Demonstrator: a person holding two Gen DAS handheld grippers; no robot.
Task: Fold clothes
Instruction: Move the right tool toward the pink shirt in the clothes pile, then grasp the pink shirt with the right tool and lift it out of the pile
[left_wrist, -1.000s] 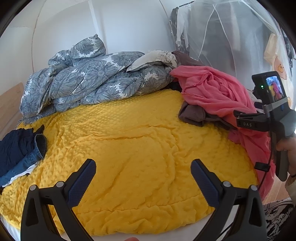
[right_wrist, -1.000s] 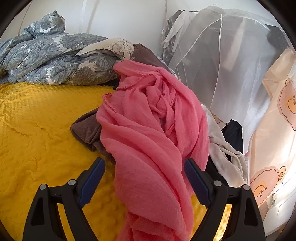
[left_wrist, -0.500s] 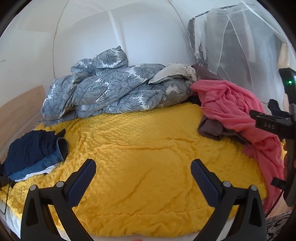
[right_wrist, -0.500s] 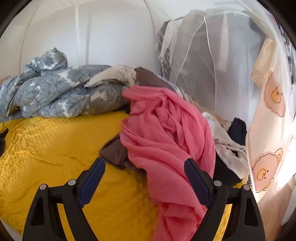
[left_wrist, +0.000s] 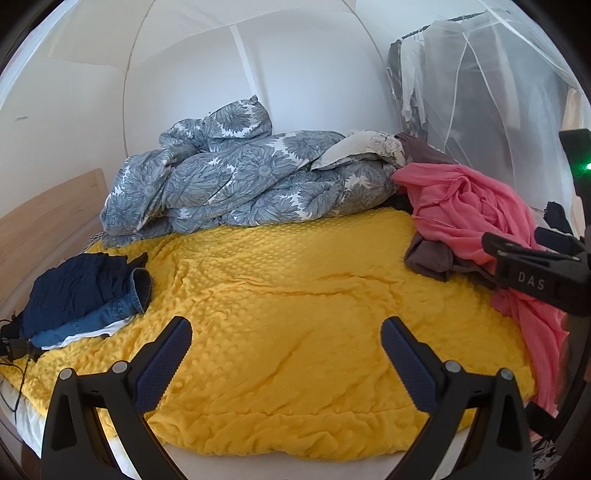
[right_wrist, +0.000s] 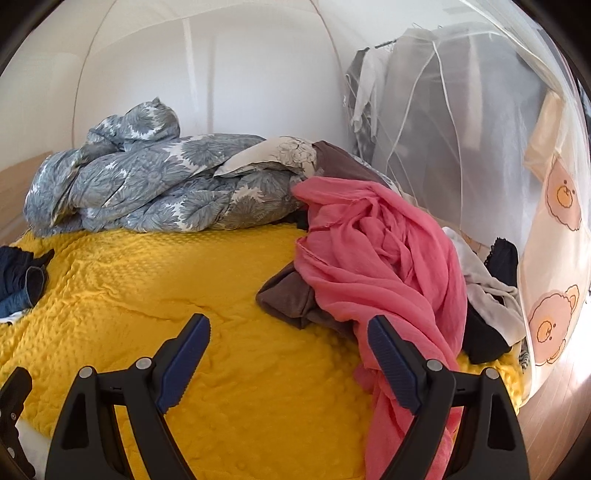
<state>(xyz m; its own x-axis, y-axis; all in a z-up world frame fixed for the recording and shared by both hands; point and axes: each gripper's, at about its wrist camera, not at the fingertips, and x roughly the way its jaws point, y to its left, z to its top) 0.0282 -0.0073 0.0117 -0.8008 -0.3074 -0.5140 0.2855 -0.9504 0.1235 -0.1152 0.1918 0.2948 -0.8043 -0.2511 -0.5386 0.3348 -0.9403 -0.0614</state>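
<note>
Two grippers hang over one bed spread with a yellow dimpled blanket (left_wrist: 280, 295). In the left wrist view, the left gripper (left_wrist: 284, 354) is held level above the near edge of the blanket, its two blue-padded fingers (left_wrist: 162, 362) spread wide with nothing between them. One small stack of folded clothes (left_wrist: 85, 295), dark navy on top of denim and a white layer, lies at the blanket's left edge; one grey floral duvet (left_wrist: 236, 177) is heaped along the far side; one pink garment (left_wrist: 469, 218) is piled at the right over a brown garment (left_wrist: 428, 258), its tail trailing down the bed's right side. Part of the right gripper's black body marked DAS shows at the right edge, near the pink garment. In the right wrist view, the right gripper (right_wrist: 288, 354) is poised low over the blanket (right_wrist: 147, 295), fingers (right_wrist: 391, 362) set wide apart and empty; the right finger stands in front of the hanging pink garment (right_wrist: 376, 251), and contact cannot be told. The brown garment (right_wrist: 291, 299) juts out beneath the pink one. One pale garment (right_wrist: 484, 291) and one black garment (right_wrist: 480, 336) lie beyond, beside a white mosquito net (right_wrist: 461, 129).
</note>
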